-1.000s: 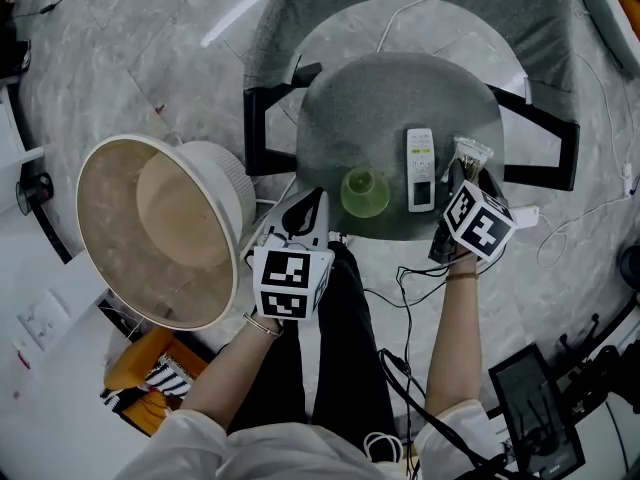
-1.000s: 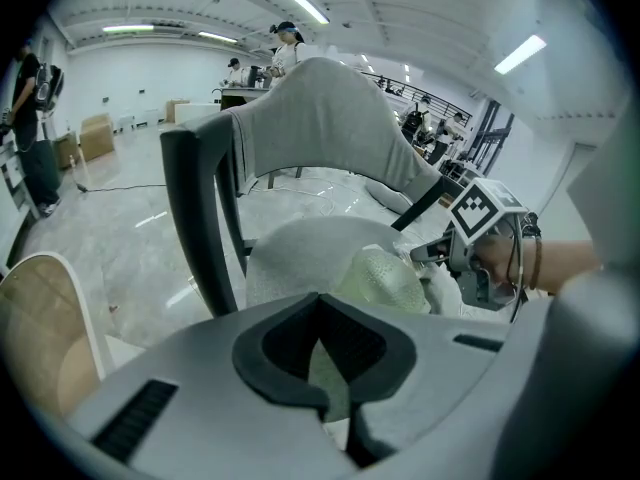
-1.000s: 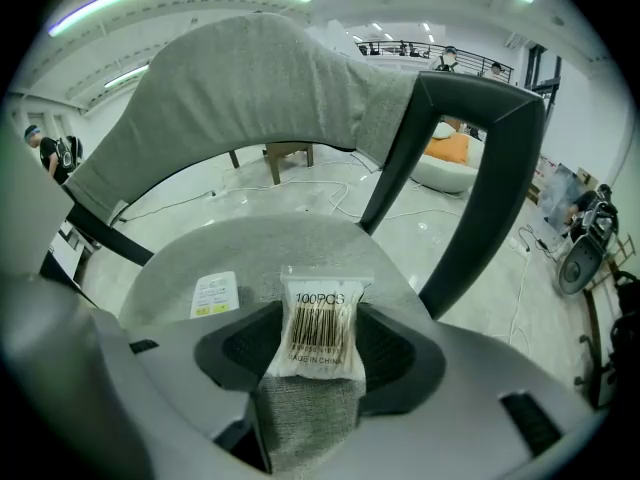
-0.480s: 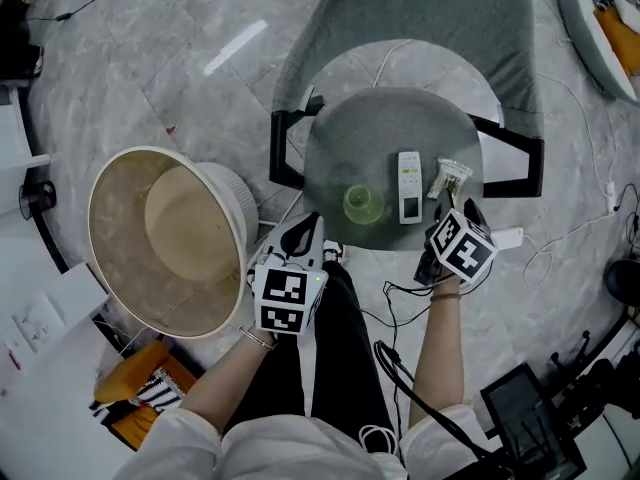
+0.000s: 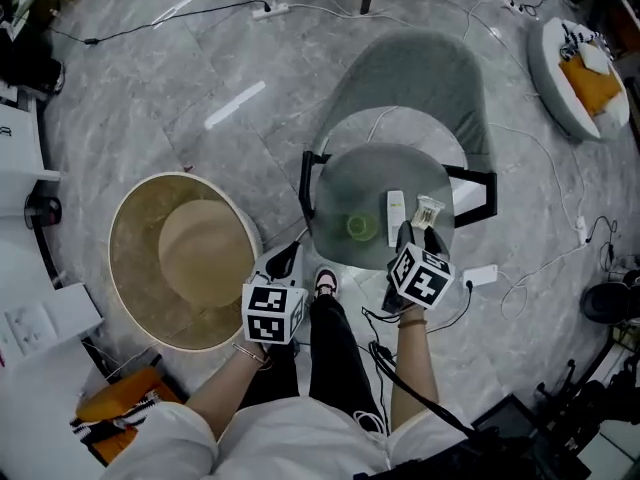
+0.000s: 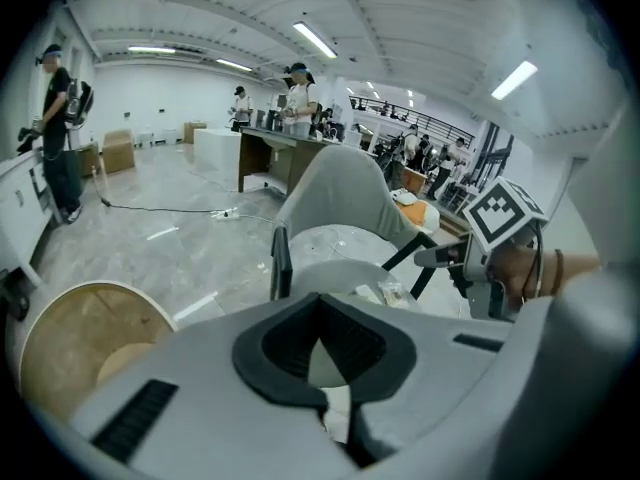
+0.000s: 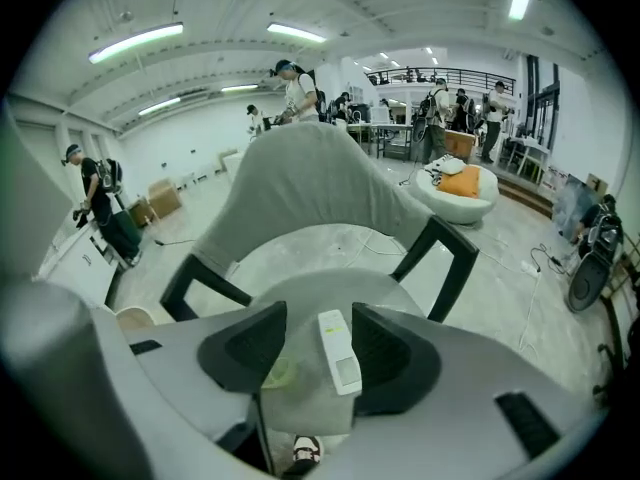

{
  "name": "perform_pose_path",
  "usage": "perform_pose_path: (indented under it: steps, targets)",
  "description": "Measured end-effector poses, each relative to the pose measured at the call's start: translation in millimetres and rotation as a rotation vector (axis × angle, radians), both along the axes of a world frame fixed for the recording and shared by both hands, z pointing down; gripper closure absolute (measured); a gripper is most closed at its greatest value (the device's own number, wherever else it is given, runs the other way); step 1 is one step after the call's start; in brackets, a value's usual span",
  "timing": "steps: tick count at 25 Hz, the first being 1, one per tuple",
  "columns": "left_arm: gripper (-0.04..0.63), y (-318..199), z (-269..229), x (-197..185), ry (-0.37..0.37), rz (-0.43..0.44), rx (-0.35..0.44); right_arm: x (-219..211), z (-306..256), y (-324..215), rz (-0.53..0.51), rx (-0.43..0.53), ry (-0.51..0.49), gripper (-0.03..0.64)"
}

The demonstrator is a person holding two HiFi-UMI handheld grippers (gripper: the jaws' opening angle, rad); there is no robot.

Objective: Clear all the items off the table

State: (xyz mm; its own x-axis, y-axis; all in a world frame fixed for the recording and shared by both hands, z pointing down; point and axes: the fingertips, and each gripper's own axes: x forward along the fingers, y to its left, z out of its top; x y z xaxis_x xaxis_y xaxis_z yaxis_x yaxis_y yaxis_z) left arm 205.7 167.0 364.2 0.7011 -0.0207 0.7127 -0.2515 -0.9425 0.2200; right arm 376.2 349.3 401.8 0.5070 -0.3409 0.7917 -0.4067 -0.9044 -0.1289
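A small round grey table [image 5: 345, 183] holds a green cup [image 5: 360, 228], a white remote [image 5: 396, 206] and a clear packet [image 5: 427, 211]. My right gripper [image 5: 414, 238] hangs over the table's near edge, above the remote and packet. It is open, its jaws have just been closing a little, and nothing is between them. In the right gripper view the remote [image 7: 338, 351] and cup [image 7: 279, 372] lie far below the gap. My left gripper [image 5: 287, 261] hovers off the table's near-left side, shut and empty; in its own view its tips [image 6: 320, 303] meet.
A big round tan basket [image 5: 185, 263] stands on the floor left of the table. A grey chair [image 5: 410, 78] with a black frame is behind the table. A white beanbag [image 5: 585, 78] lies far right. Cables and a power strip [image 5: 480, 275] cross the floor. People stand in the background.
Both grippers have lifted away from the table, and the table and basket look smaller and farther below. The right gripper has drawn back from the packet toward the near edge.
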Motion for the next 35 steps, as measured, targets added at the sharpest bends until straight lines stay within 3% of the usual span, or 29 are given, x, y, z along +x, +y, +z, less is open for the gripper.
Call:
perform_pose_path:
  steps: [3, 8, 20, 29, 35]
  targets:
    - [0.594, -11, -38, -25, 0.028, -0.038, 0.006, -30, -37, -27, -0.029, 0.056, 0.005, 0.405]
    - [0.594, -53, -96, -88, 0.092, -0.133, 0.059, -94, -90, -93, -0.161, 0.117, 0.038, 0.437]
    - [0.594, -172, -213, -265, 0.250, -0.494, 0.229, -230, -185, -245, -0.576, 0.164, 0.158, 0.511]
    - [0.594, -240, -261, -424, 0.279, -0.809, 0.320, -329, -252, -342, -0.765, 0.273, 0.240, 0.585]
    - [0.594, -250, -286, -466, 0.330, -0.920, 0.384, -383, -307, -378, -0.900, 0.405, 0.293, 0.591]
